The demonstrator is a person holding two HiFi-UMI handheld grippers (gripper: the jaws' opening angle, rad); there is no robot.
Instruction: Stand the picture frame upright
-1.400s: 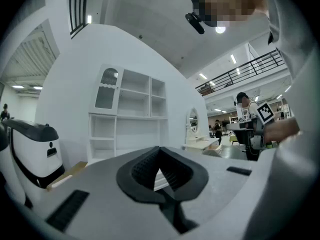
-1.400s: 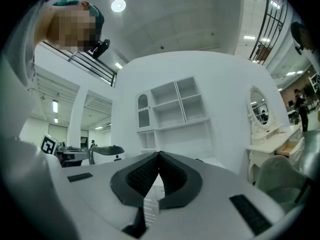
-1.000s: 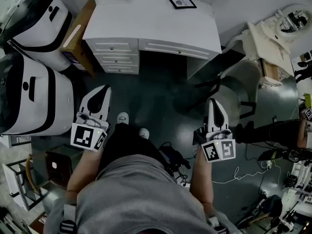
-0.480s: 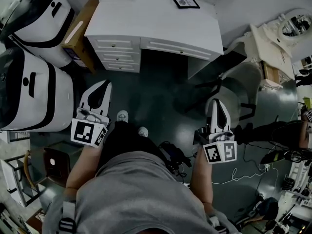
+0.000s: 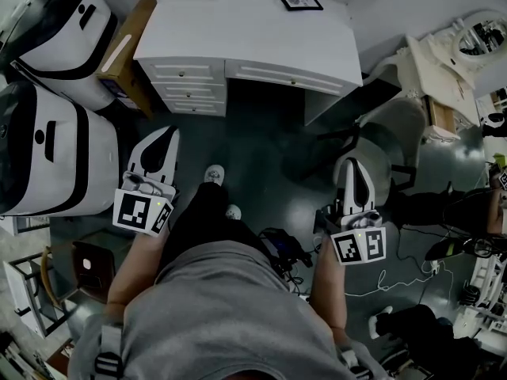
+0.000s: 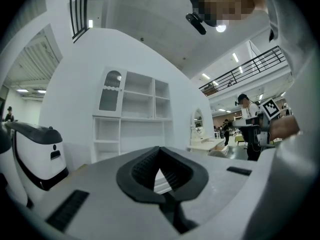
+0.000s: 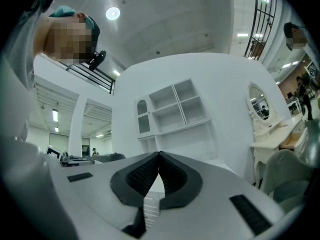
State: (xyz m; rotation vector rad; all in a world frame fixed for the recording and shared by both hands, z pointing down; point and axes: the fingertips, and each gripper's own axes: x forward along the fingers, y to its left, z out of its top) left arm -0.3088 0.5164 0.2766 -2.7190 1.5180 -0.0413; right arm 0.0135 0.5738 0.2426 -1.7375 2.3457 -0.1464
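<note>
The job has barely begun: this is the approach, with the person standing back from the white desk [image 5: 238, 30] at the top of the head view and both tools held out level over the dark floor, well apart from anything they might work on. The picture frame [image 5: 299, 1] lies flat, face up, on the desk top near its back edge, in the upper middle of the frame and towards the desk's right end. The left gripper [image 5: 165, 135], at lower left, has its jaws pressed together on nothing, and its own view shows only the closed dark pads with the room beyond. The right gripper [image 5: 354, 165], at lower right, is likewise closed and empty. I'd say the next move calls for stepping up to the desk, opening at least one pair of jaws, and taking the frame by an edge so it can be tipped up onto its stand. As for storage, the desk drawers [image 5: 190, 85] are all shut, so their contents are hidden; the open shelf unit [image 6: 132, 109] above the desk looks bare; and the cardboard box [image 5: 127, 46] at the desk's left end sits too side-on to see into.
</note>
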